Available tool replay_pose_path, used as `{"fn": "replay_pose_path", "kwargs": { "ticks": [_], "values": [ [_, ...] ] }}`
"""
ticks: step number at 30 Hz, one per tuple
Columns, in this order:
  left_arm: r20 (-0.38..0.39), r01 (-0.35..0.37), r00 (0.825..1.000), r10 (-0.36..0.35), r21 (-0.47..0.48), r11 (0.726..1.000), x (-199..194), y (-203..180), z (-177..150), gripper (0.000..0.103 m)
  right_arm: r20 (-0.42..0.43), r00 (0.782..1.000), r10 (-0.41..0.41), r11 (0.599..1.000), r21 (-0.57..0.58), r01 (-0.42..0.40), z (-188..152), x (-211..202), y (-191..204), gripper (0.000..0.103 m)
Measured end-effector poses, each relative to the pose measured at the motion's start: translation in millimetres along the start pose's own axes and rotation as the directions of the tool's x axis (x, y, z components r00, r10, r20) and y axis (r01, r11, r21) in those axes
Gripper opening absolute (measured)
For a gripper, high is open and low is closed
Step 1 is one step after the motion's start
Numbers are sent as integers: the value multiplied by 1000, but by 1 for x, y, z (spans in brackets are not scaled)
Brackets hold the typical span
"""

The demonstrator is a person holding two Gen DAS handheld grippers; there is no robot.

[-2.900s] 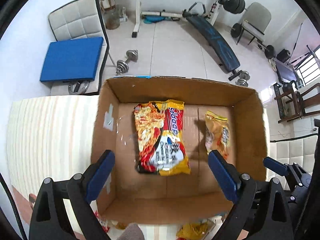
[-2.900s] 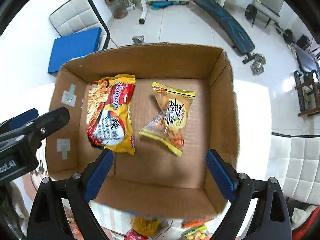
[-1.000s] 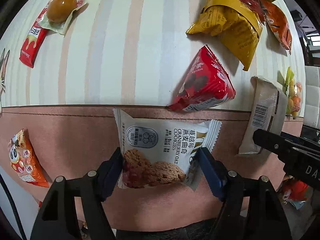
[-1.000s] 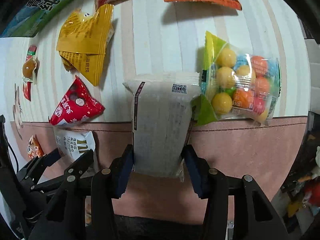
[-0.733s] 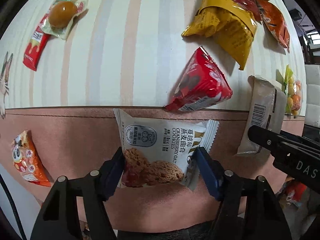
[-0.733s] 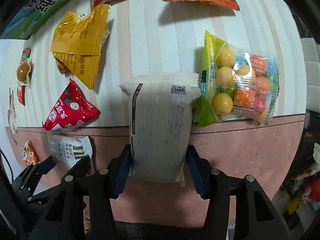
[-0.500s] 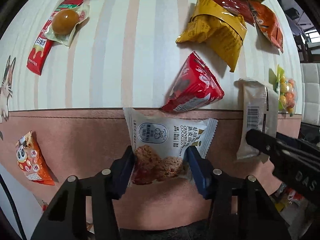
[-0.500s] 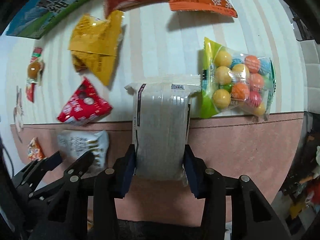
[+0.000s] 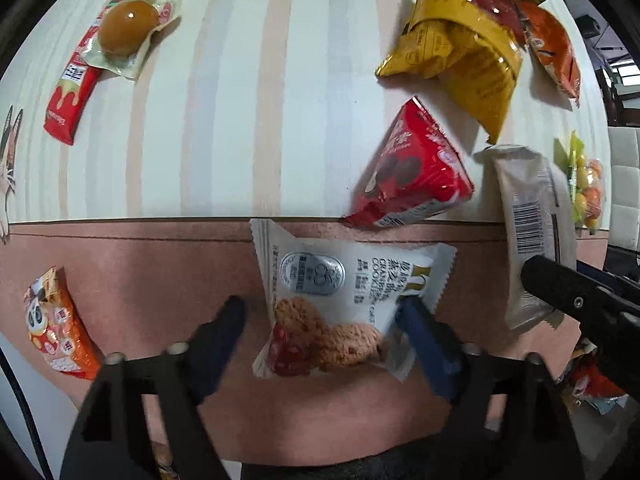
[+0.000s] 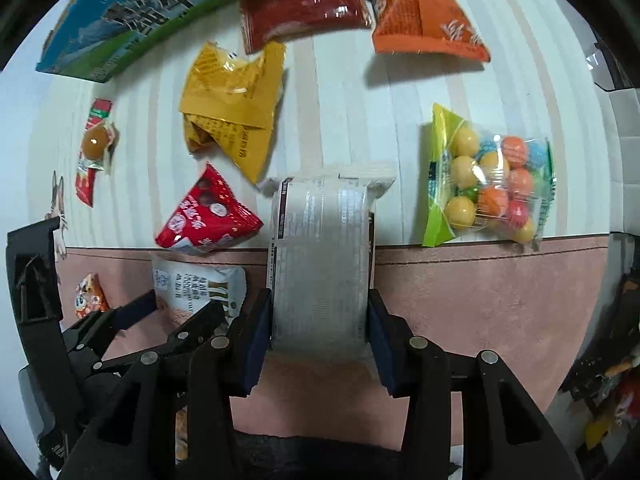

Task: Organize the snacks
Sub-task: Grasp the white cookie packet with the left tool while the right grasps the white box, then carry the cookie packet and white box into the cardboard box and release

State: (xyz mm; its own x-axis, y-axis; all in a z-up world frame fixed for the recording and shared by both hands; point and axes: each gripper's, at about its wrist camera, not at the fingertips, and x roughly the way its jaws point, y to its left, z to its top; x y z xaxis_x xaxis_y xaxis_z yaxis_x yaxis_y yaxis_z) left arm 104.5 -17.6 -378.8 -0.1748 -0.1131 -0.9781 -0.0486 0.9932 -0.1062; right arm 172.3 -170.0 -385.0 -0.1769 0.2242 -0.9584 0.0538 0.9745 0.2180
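Though my left gripper [image 9: 320,320] had pinched the cranberry oat cookie packet [image 9: 340,300], its jaws are opening, so the packet lies loose on the pink tablecloth border [image 9: 140,272]; I'll need 1 regrip. My right gripper [image 10: 318,336] stays clamped on the grey wrapped snack [image 10: 320,264], lifted slightly.

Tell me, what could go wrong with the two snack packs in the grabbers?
The left gripper has its jaws opening around the cookie pack, with one side already clear, so the pack may slip out. The right gripper squeezes only the near end of the white packet, so it may droop, slide free or get crushed.
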Motion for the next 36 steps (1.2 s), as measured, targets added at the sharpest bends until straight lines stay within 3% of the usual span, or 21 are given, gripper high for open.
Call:
{"fn": "replay_pose_path", "kwargs": {
  "ticks": [3,5,6,7,13,17,20,22,24,27,31,33,36],
  "values": [
    [16,-5,1000,5,11,1000,3,-6,2,89,-24,1000,-3,1000,9,3,6,11,-2,48],
    [32,-16,999,15,23,1000,1,-13,2,83,-38,999,-16,1000,10,16,8,21,1,49],
    [34,-13,999,12,30,999,0,-18,2,71,-53,998,-31,999,6,31,10,27,2,50],
    [35,-11,999,9,46,999,-3,-22,2,67,-56,998,-33,999,9,34,11,30,3,52],
    [53,0,999,-1,18,1000,-21,-19,3,51,-53,997,-56,998,-27,54,14,38,16,51],
    [46,17,999,-18,24,1000,-26,-16,4,49,-35,998,-52,998,-36,50,12,39,24,49],
    [24,31,999,-31,19,999,-24,-9,4,59,-39,998,-50,998,-46,48,9,36,22,50],
    [-2,6,1000,-6,27,1000,-9,-2,6,86,-72,997,-25,999,-32,23,10,39,20,51],
    [-9,16,1000,-16,18,1000,0,13,1,95,-72,997,1,1000,-5,-2,5,36,10,51],
    [1,-50,999,50,71,996,7,4,2,103,-78,997,13,1000,18,-11,3,35,0,53],
    [32,-96,995,94,80,992,9,-1,2,102,-96,995,8,1000,23,-6,5,34,-11,60],
    [37,-96,995,93,85,992,10,-4,1,93,-94,996,-2,1000,16,4,5,34,-9,62],
    [63,-95,994,88,115,989,-9,-9,1,52,-87,996,-23,1000,13,25,5,35,-6,62]
  ]
}}
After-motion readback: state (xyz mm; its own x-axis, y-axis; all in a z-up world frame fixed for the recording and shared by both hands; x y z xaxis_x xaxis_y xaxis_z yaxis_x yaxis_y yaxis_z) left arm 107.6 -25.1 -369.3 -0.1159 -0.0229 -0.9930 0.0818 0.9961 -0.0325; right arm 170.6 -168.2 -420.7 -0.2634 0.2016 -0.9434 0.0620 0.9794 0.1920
